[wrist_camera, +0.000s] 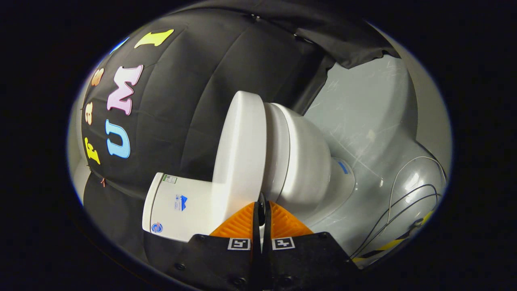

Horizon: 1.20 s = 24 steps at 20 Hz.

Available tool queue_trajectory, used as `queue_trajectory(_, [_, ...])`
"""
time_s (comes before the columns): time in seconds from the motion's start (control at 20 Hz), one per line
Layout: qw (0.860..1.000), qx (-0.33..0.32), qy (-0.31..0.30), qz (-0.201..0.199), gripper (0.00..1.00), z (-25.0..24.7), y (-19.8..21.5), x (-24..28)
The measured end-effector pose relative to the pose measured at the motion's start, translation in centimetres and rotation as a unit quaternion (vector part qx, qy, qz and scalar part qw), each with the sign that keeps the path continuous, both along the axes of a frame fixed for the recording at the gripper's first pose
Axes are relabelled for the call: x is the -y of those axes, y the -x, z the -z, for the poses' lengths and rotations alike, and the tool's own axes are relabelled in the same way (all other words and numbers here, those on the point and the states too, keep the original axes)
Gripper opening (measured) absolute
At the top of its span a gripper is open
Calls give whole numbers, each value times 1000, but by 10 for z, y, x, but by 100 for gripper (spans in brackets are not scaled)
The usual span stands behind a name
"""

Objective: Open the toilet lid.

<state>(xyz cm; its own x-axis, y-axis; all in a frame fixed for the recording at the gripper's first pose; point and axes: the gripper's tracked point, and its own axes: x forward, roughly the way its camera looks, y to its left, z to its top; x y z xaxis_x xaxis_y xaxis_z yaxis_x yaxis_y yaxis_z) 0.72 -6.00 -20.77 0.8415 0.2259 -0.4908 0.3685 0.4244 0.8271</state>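
Two fingers of the gripper (261,208) stand drawn nearly together, with only a thin slit between their tips, and those tips sit right at the near edge of the toilet lid (241,149). Whether they actually pinch that edge I cannot tell; the tips seem to meet at the seam where the lid lies against the seat (278,149). The whole view is rolled on its side, so the toilet appears tipped over. Its lid is closed, flat against the seat, and the bowl (309,161) swells beyond that, narrowing to a base on the pale grey floor (363,117). On the other side of the lid, just beside the fingers, the white tank (181,206) shows with a few small stickers. Thin dark cables (404,202) loop across the floor, well apart from the toilet. Black cloth wall (190,93) hangs behind the tank.
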Motion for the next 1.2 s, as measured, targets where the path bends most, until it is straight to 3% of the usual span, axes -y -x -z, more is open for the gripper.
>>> queue_trajectory(0.35, [999, -17, 43, 7, 5, -9, -3, -2])
queue_trajectory(0.75, [994, -2, 113, 2, 5, -57, -10, -15])
queue_trajectory(1.2, [989, 9, 145, -2, 5, -107, -18, -33])
